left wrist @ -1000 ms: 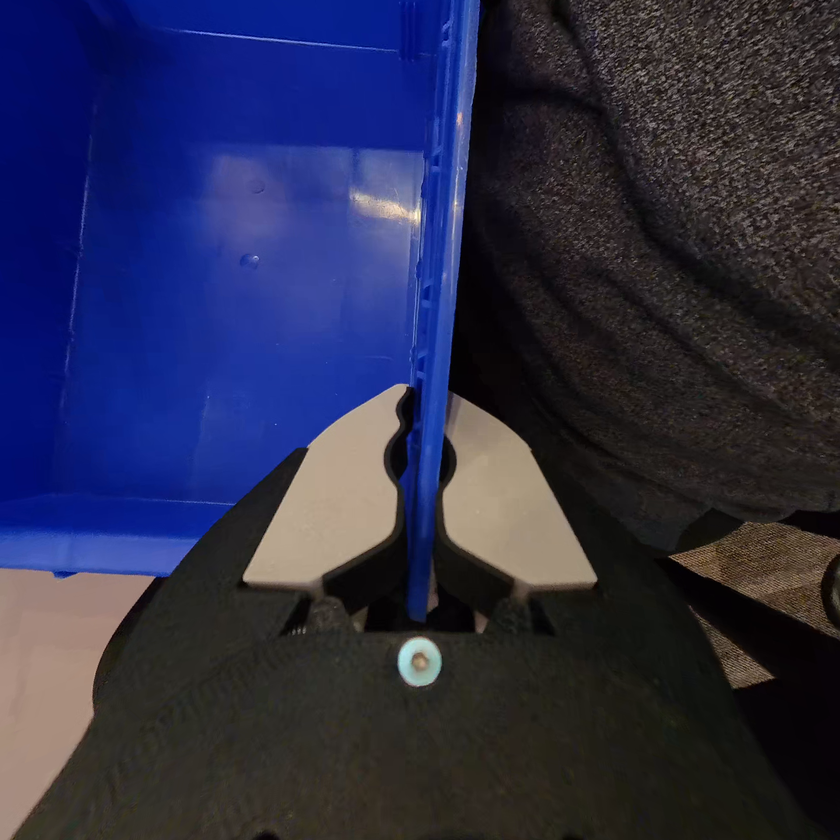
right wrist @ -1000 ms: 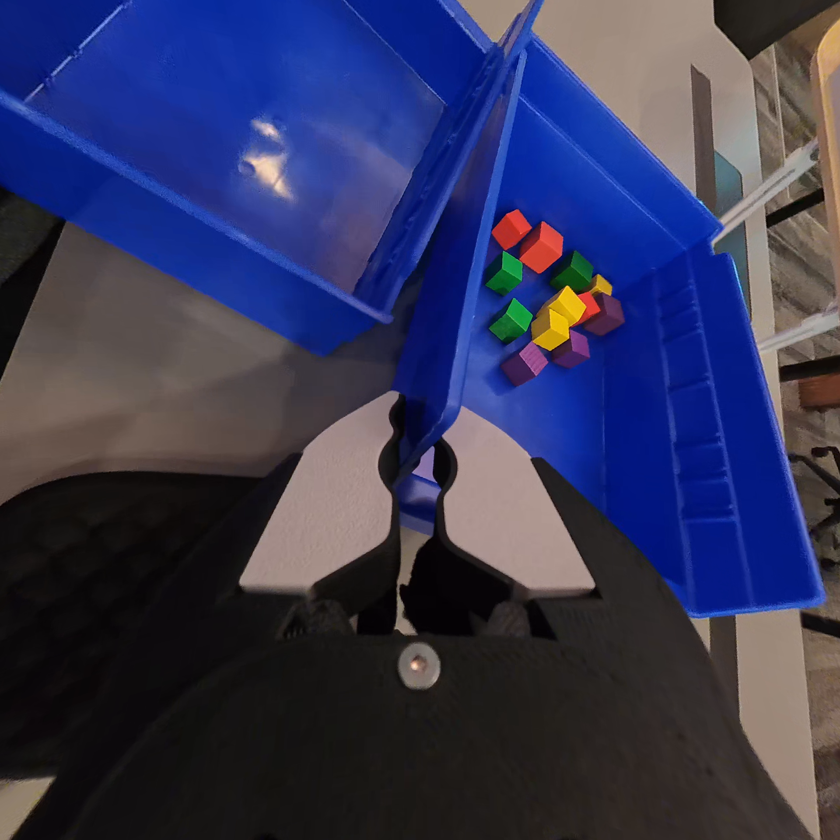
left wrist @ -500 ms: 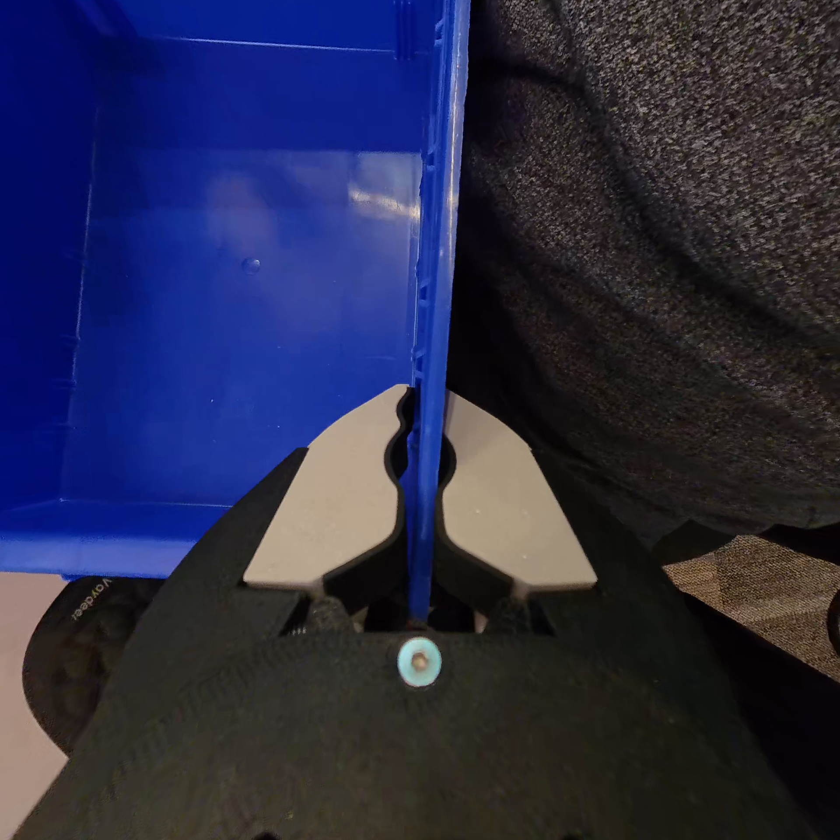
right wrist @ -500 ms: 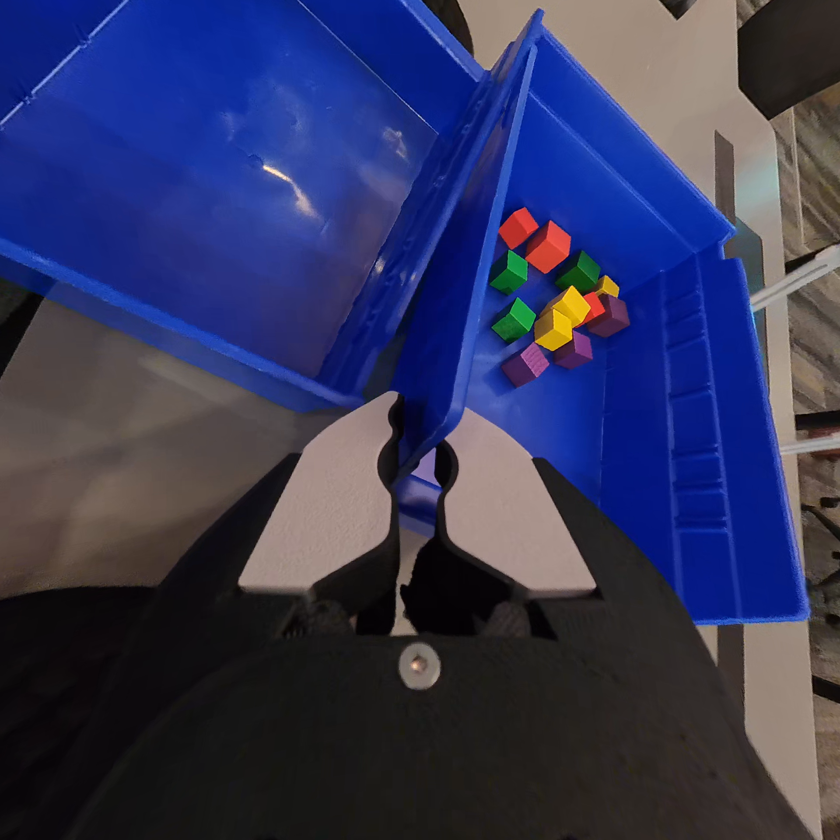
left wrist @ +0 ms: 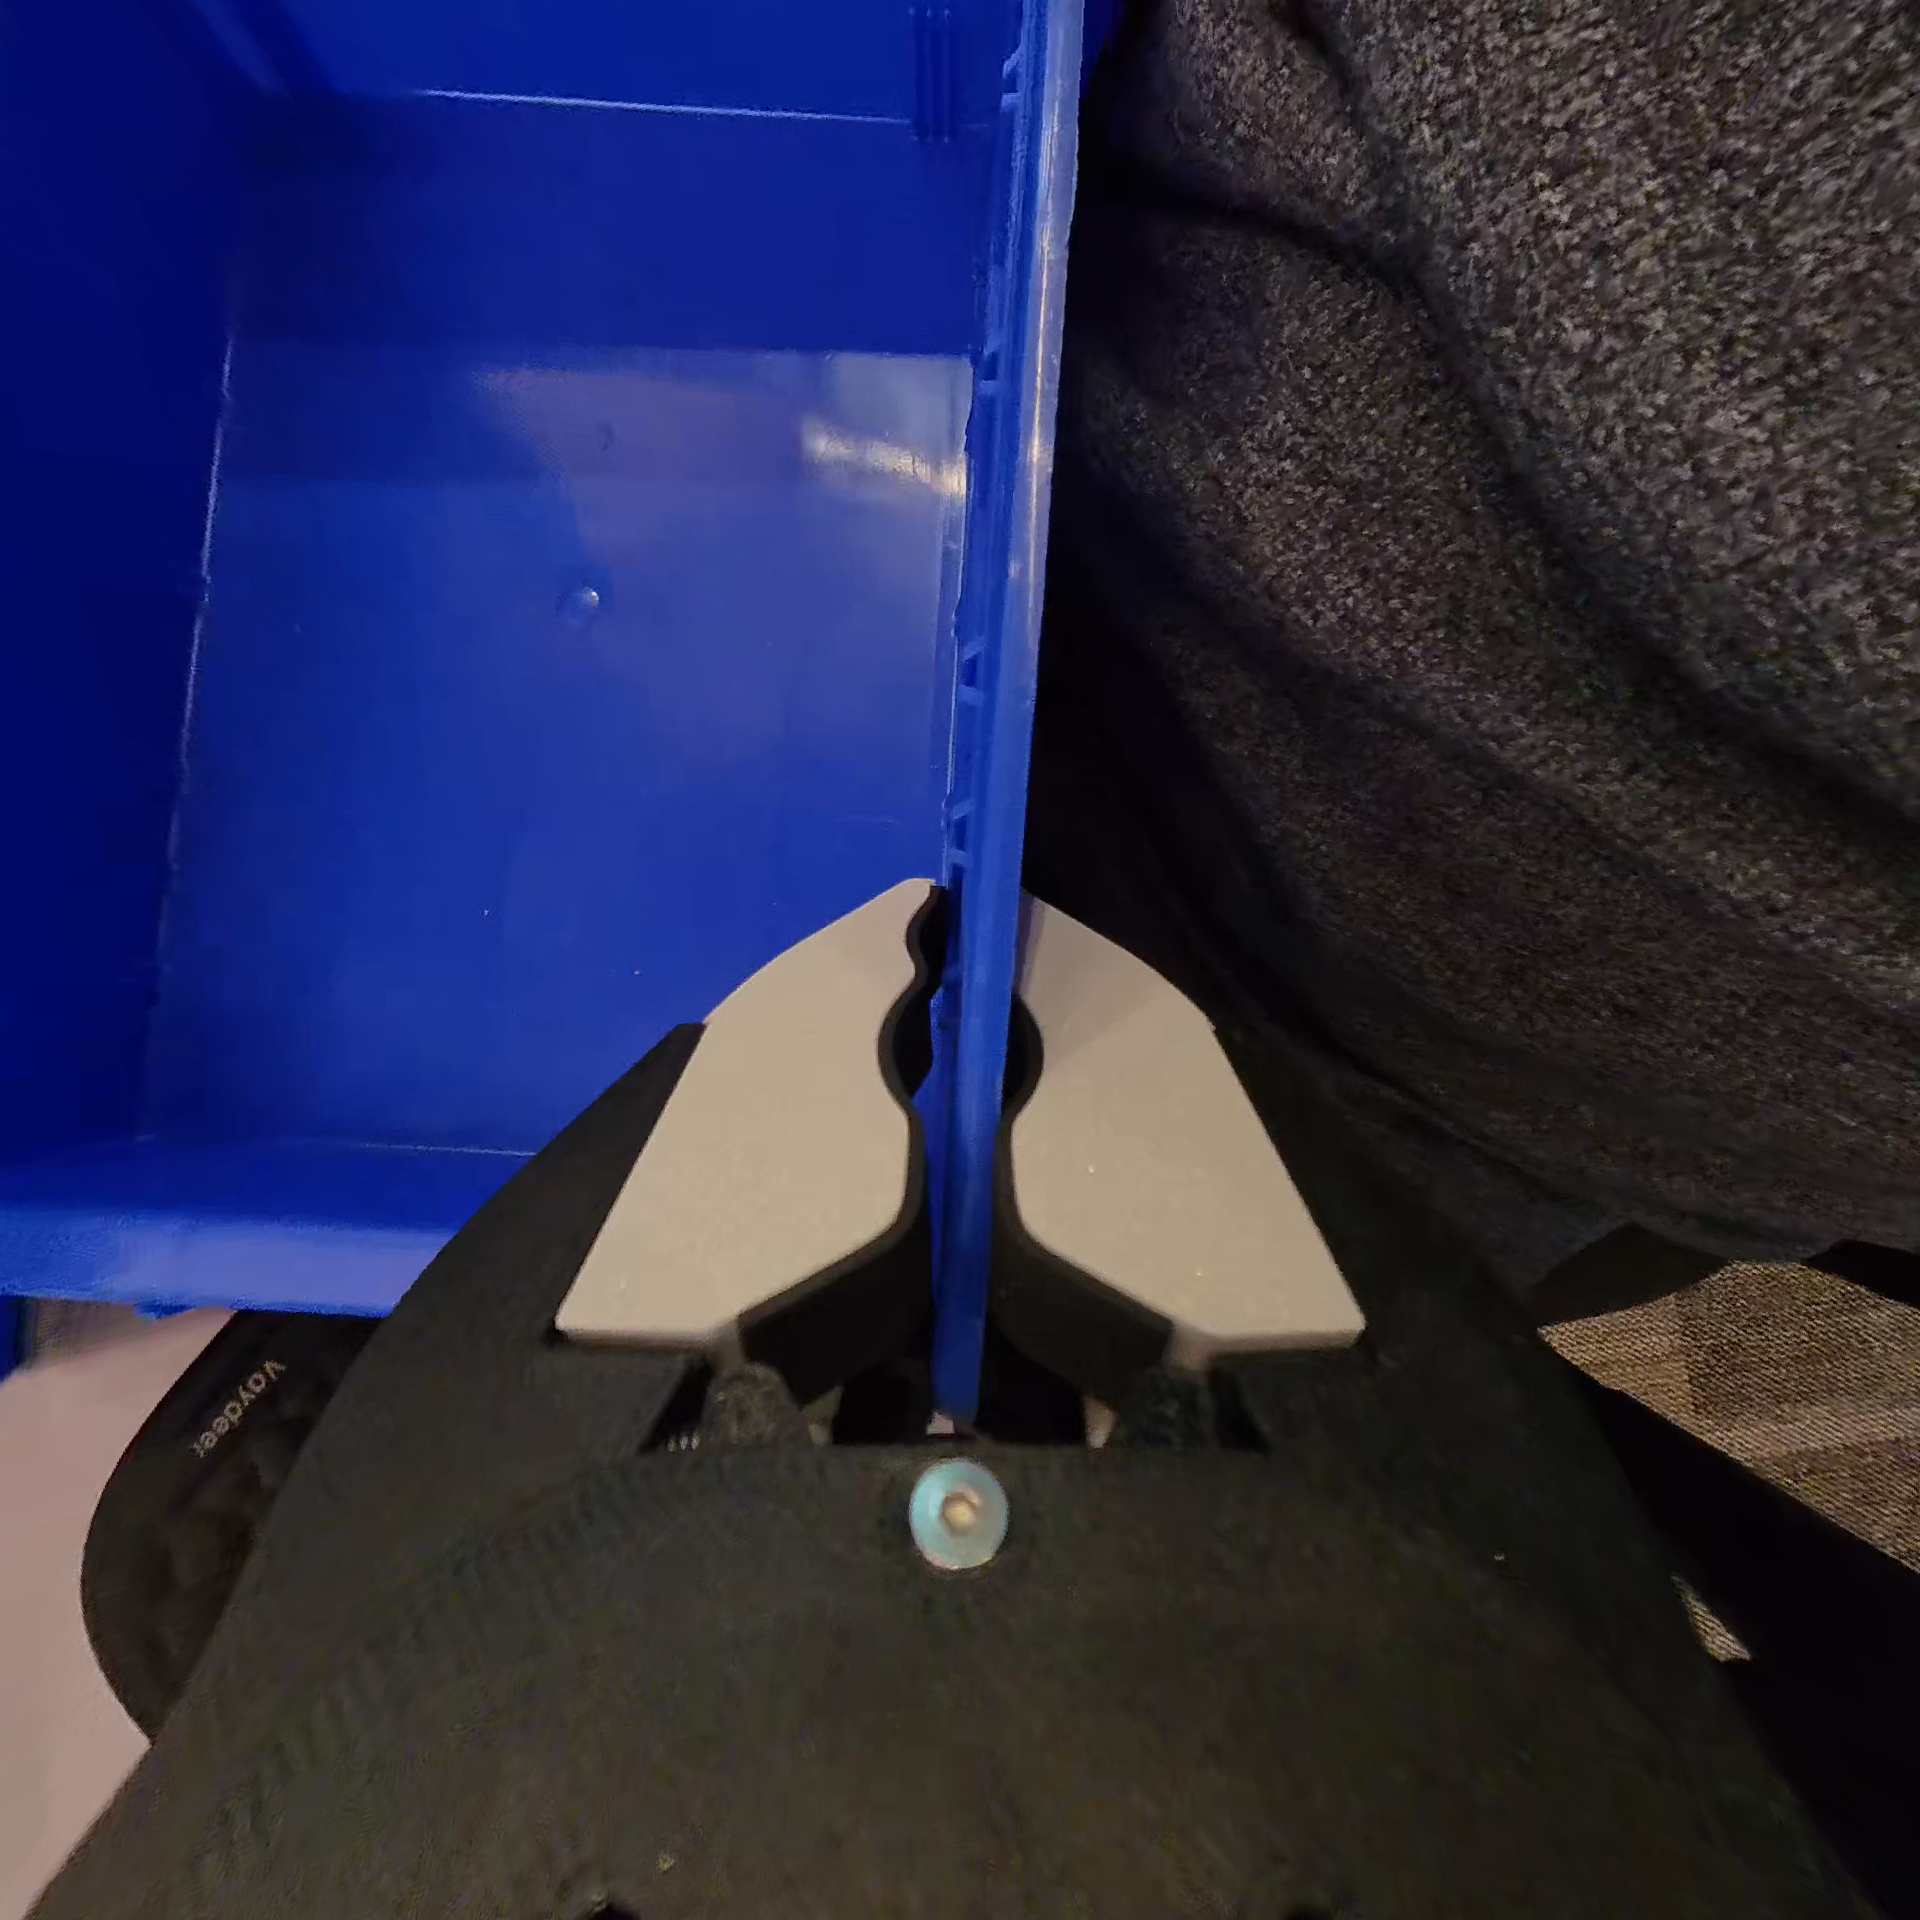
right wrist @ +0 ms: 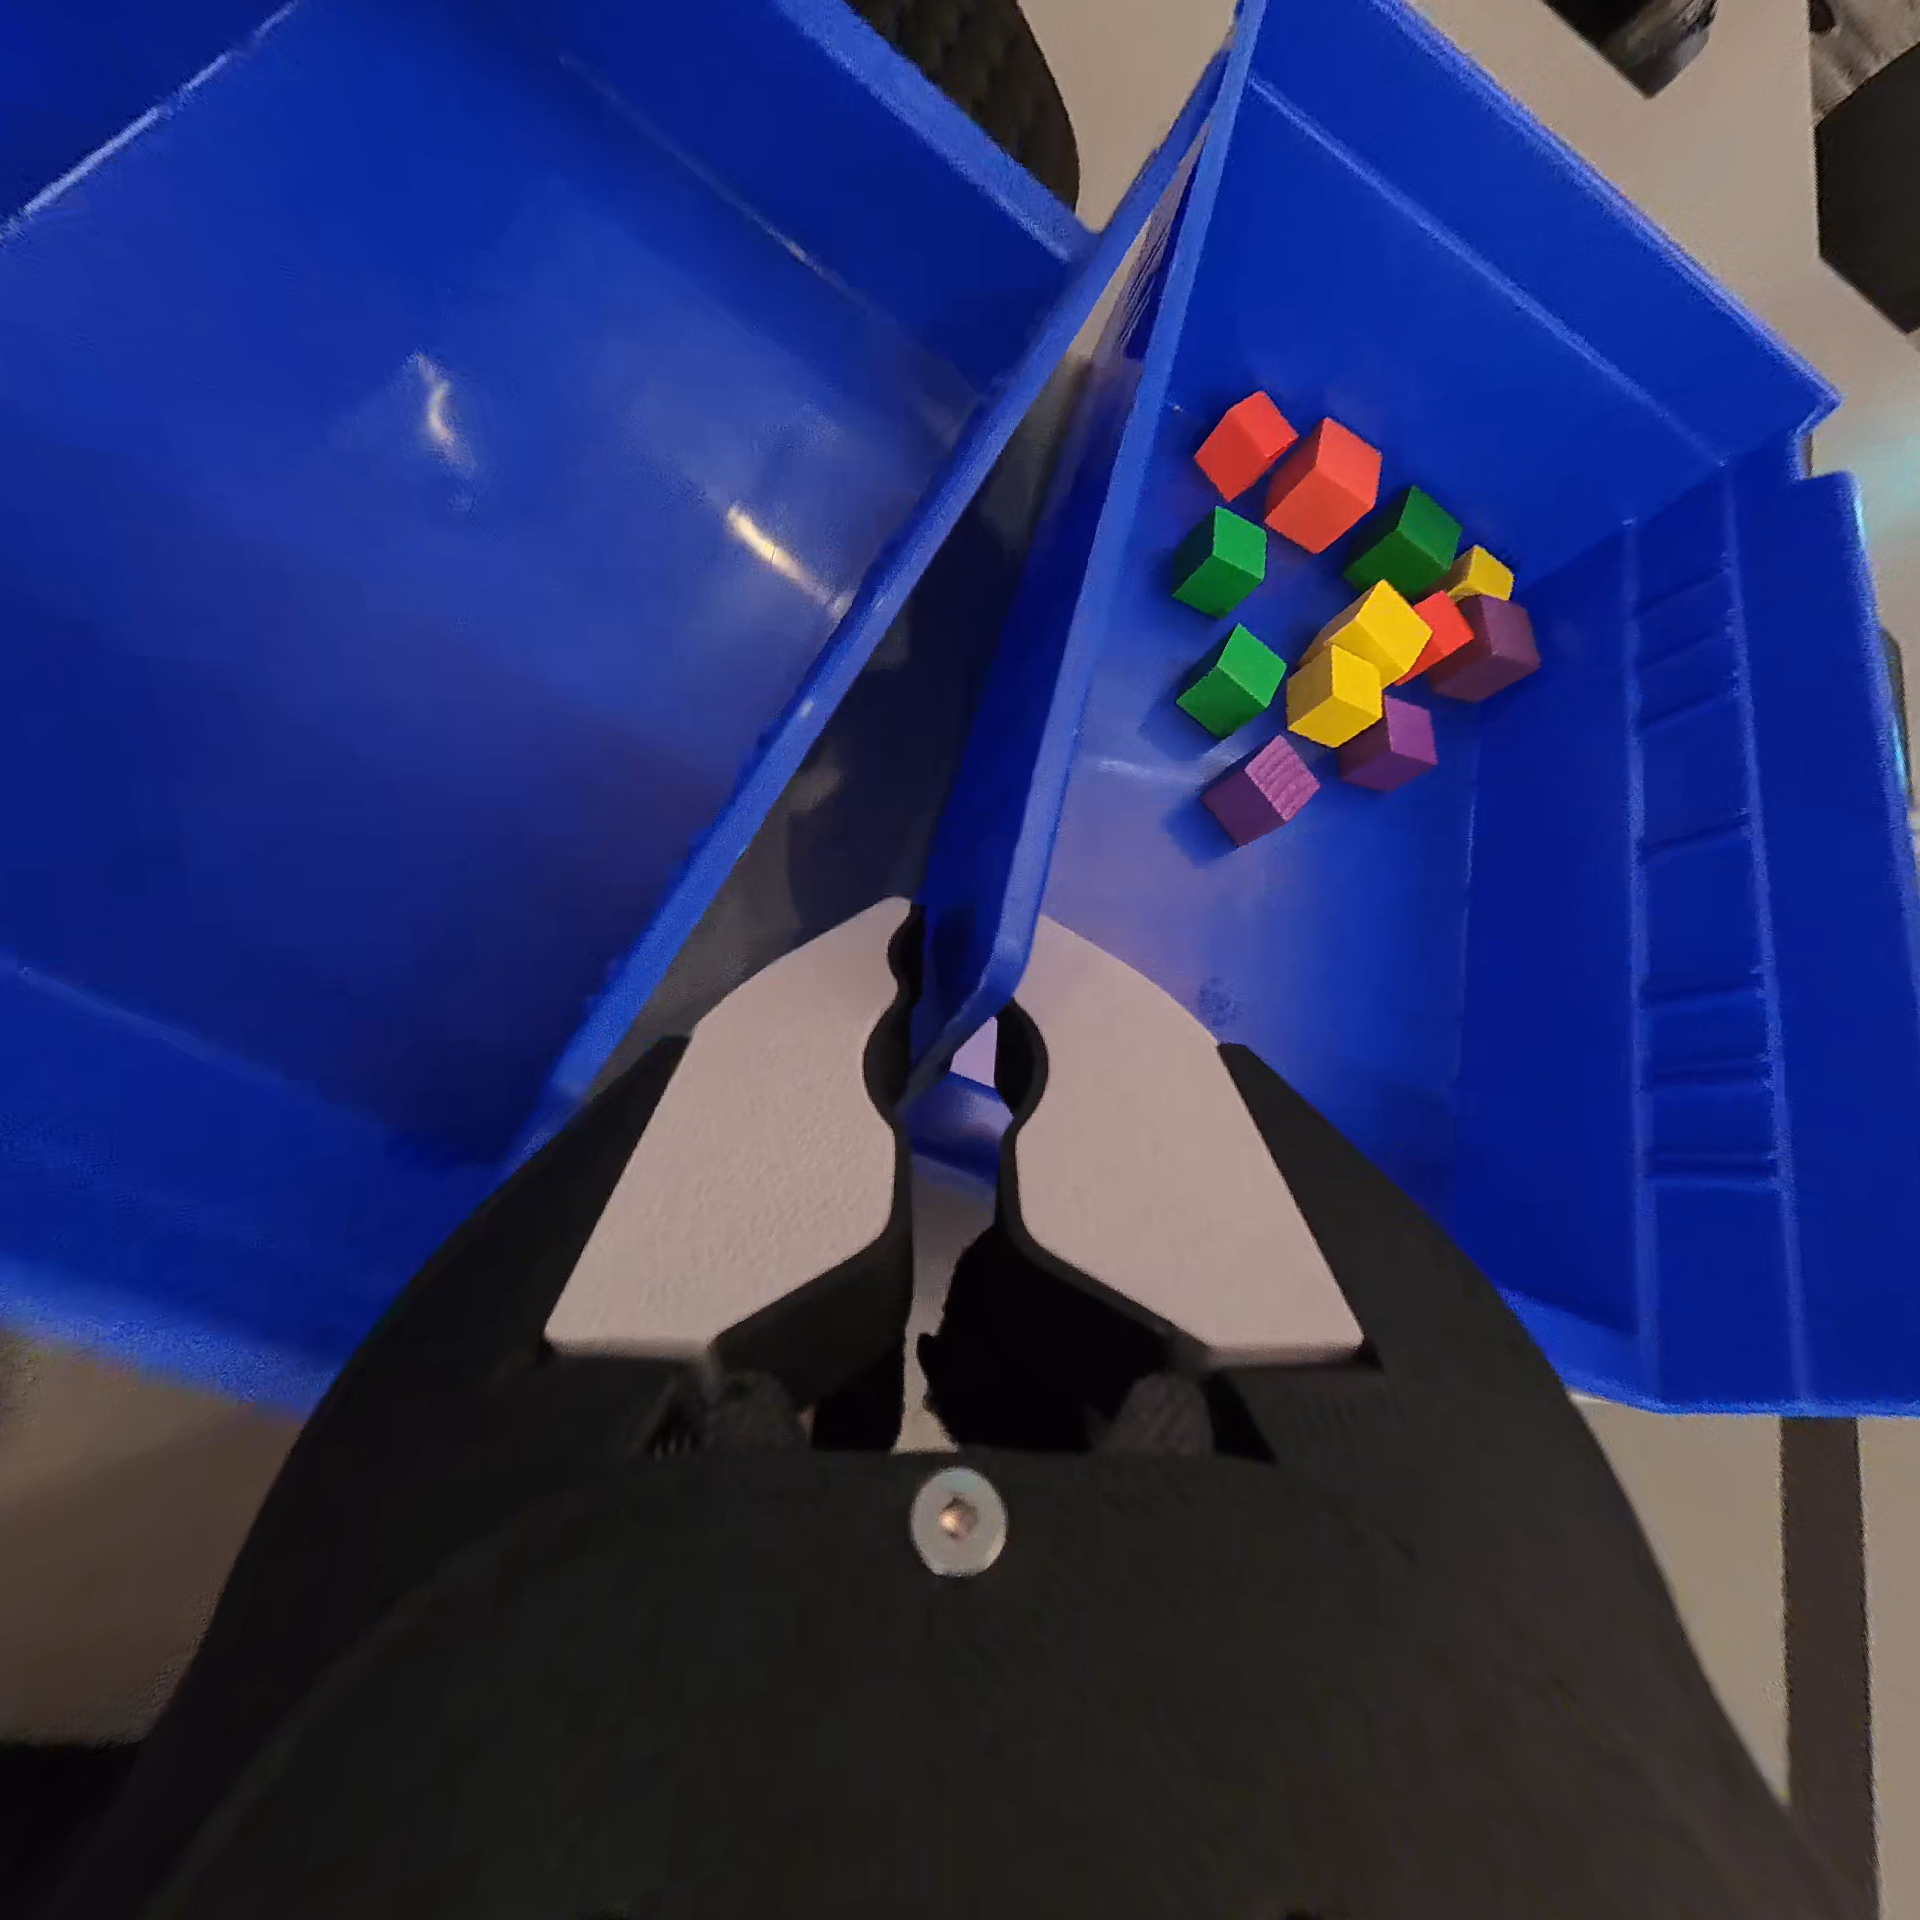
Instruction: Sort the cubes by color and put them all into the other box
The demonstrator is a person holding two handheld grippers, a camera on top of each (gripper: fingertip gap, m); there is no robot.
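boxes: two blue plastic bins. the empty box (left wrist: 582,665) is in my left tongs; the box of cubes (right wrist: 1558,935) is in my right, its near corner beside the empty one's wall.
cubes: a loose cluster of red, green, yellow and purple cubes (right wrist: 1351,603) lies on the floor of the right-hand box, unsorted, none in the other box.
how they handle: i judge the boxes light, stiff and thin-walled, the smooth plastic slippery, so the rim or a wall is the place to grip. the cubes look small, hard and light, likely to slide and tumble if the box tilts; each takes a pinch across two flat faces.
left tongs (left wrist: 971,904): nearly closed, both grey pads pressed on the upright side wall of the empty box.
right tongs (right wrist: 956,914): narrow, clamped on the corner rim of the box of cubes.
surroundings: a pale worktop (right wrist: 1714,156) below; a person's dark grey sleeve (left wrist: 1507,623) just beyond the empty box.
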